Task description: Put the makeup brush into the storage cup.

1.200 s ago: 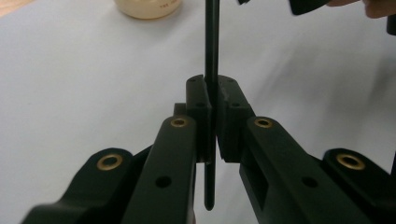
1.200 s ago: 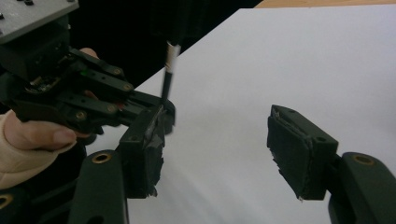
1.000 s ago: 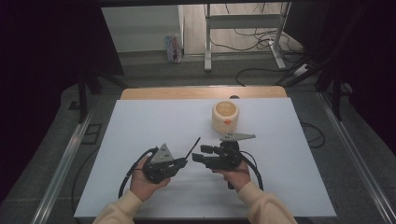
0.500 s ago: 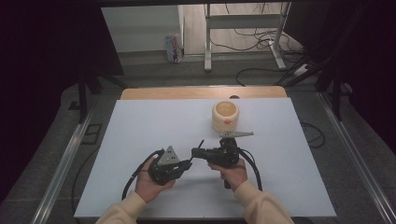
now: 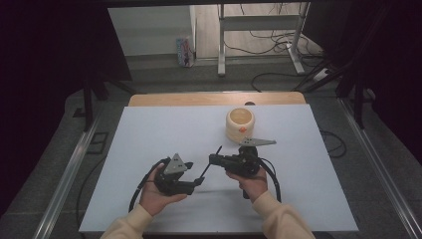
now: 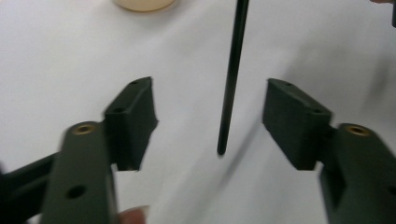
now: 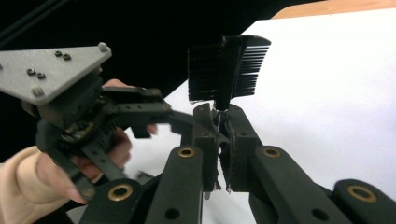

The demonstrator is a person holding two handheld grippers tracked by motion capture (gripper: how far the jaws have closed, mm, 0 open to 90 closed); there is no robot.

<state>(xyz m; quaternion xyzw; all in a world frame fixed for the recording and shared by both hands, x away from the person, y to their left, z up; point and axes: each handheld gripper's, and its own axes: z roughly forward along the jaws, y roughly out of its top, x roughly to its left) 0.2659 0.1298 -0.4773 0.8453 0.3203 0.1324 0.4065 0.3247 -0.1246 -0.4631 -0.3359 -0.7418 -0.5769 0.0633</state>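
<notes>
A black brush with a thin rod handle (image 5: 208, 165) hangs over the white table between my two grippers. My right gripper (image 5: 214, 159) is shut on it just below the bristled head (image 7: 229, 65), its jaws pressed together around the stem (image 7: 219, 140). My left gripper (image 5: 195, 183) is open and its jaws have just been opening. The handle's free end (image 6: 232, 79) hangs between the left pads (image 6: 135, 116) and touches neither. In the right gripper view, the left gripper (image 7: 84, 116) sits close by in a person's hand.
A cream wooden cup (image 5: 240, 123) with an orange mark stands behind the right gripper, its base at the top of the left gripper view (image 6: 144, 3). The white table sheet (image 5: 149, 139) stretches wide to both sides. Cables trail from both grippers toward the front edge.
The right gripper's jaws closed on the brush near its head. The left gripper's jaws then spread apart and let go of the handle. Both hands stayed nearly in place.
</notes>
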